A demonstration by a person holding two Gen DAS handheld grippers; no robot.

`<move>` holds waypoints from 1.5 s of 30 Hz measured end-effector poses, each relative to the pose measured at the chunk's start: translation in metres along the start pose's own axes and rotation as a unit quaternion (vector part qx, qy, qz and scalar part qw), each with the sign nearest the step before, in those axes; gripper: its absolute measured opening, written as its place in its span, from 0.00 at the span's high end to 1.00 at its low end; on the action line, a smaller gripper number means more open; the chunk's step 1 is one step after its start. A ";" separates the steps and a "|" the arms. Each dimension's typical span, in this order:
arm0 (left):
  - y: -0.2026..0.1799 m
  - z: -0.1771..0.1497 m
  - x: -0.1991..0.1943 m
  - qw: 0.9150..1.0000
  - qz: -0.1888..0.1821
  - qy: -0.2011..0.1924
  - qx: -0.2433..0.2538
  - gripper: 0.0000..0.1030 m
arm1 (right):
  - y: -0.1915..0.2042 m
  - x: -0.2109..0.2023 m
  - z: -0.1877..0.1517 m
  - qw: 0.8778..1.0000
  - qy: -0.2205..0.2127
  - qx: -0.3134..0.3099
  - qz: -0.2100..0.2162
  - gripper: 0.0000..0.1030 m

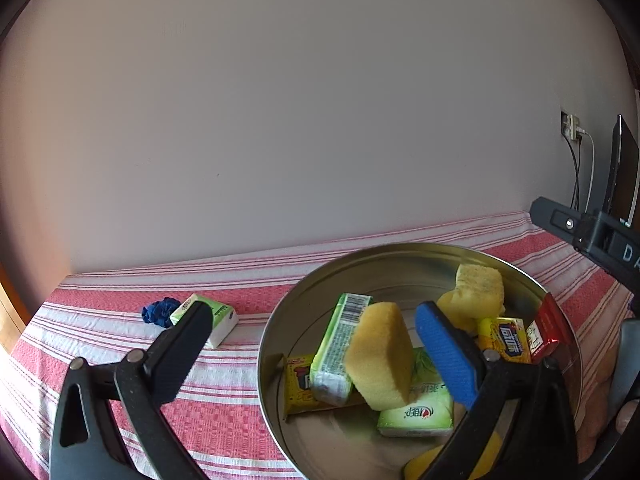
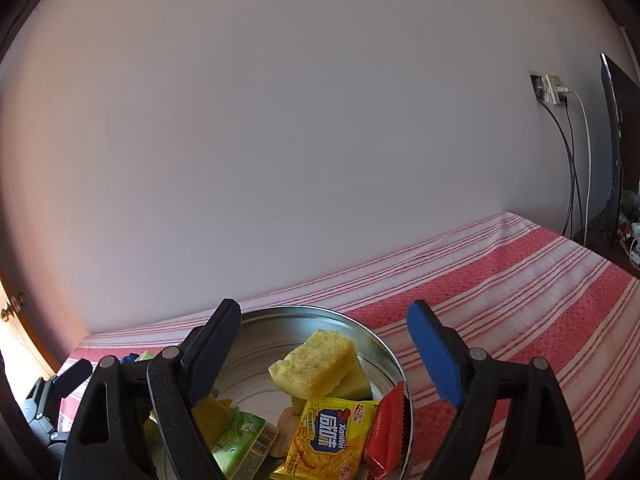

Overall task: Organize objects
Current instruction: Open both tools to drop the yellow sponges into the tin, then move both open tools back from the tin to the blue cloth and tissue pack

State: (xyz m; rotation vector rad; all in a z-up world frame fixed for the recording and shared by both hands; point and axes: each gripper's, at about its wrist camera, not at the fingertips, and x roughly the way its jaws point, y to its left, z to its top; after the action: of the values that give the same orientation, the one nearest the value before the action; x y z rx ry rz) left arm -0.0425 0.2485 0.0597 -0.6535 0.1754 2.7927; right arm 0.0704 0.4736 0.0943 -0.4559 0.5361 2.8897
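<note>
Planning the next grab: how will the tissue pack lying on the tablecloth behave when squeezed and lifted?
The tissue pack looks soft, so it would probably dent under the fingers rather than resist. Its plastic wrap seems glossy and may slip a little. It is small and lies flat on the tablecloth, so it is likely light and unlikely to roll.

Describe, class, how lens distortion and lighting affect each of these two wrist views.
Left wrist view: fisheye bows the striped tablecloth, dark vignette fills the corners, and the metal tin reflects soft light. Right wrist view: the same curvature tilts the tablecloth, the wall looks evenly lit, and warm orange light bleeds in at the left edge.
</note>
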 end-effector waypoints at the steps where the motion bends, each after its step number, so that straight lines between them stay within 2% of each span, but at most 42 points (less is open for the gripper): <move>1: 0.001 0.000 0.000 1.000 0.001 0.000 -0.001 0.00 | -0.002 0.001 0.000 1.000 0.002 0.007 0.006 0.12; 6: 0.008 0.001 0.000 1.000 0.011 -0.019 -0.009 0.00 | -0.009 -0.001 -0.001 0.999 -0.004 0.038 0.036 0.12; 9: 0.022 0.000 0.000 0.999 0.023 -0.022 -0.015 0.00 | -0.008 -0.004 -0.001 0.999 -0.017 0.037 0.030 0.11; 11: 0.030 -0.002 0.001 0.999 0.032 -0.020 -0.017 0.00 | 0.001 -0.004 -0.004 1.000 -0.021 0.015 0.007 0.07; 15: 0.044 -0.007 -0.003 0.998 0.059 -0.024 -0.012 0.00 | 0.028 -0.005 -0.011 0.994 -0.040 -0.069 -0.076 0.07; 17: 0.049 -0.010 -0.001 0.997 0.066 -0.023 -0.012 0.00 | 0.043 -0.005 -0.016 0.990 -0.039 -0.095 -0.092 0.06; 20: 0.061 -0.013 0.000 0.997 0.079 -0.019 -0.011 0.00 | 0.060 -0.005 -0.022 0.988 -0.031 -0.121 -0.088 0.06; 24: 0.087 -0.017 0.001 0.994 0.111 -0.011 0.000 0.00 | 0.089 -0.013 -0.029 0.982 -0.043 -0.164 -0.085 0.06; 28: 0.124 -0.024 0.006 0.987 0.160 0.014 0.012 0.00 | 0.120 -0.014 -0.034 0.980 -0.040 -0.183 -0.061 0.06; 31: 0.155 -0.030 0.007 0.981 0.189 0.032 0.001 0.00 | 0.149 -0.008 -0.041 0.981 -0.028 -0.191 -0.030 0.06; 35: 0.195 -0.039 0.005 0.975 0.213 0.051 -0.025 0.00 | 0.199 0.006 -0.051 0.974 -0.009 -0.225 0.001 0.06; 38: 0.218 -0.044 0.006 0.968 0.240 0.066 -0.031 0.00 | 0.235 0.026 -0.063 0.966 0.017 -0.258 0.007 0.06; 45: 0.261 -0.053 0.015 0.958 0.264 0.090 -0.062 0.00 | 0.279 0.064 -0.084 0.956 0.053 -0.287 0.007 0.06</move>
State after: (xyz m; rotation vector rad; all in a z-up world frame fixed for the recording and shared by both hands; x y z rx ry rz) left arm -0.1077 -0.0074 0.0202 -1.0240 0.2433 3.2693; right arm -0.0278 0.1923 0.0885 -0.6844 -0.3129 3.0098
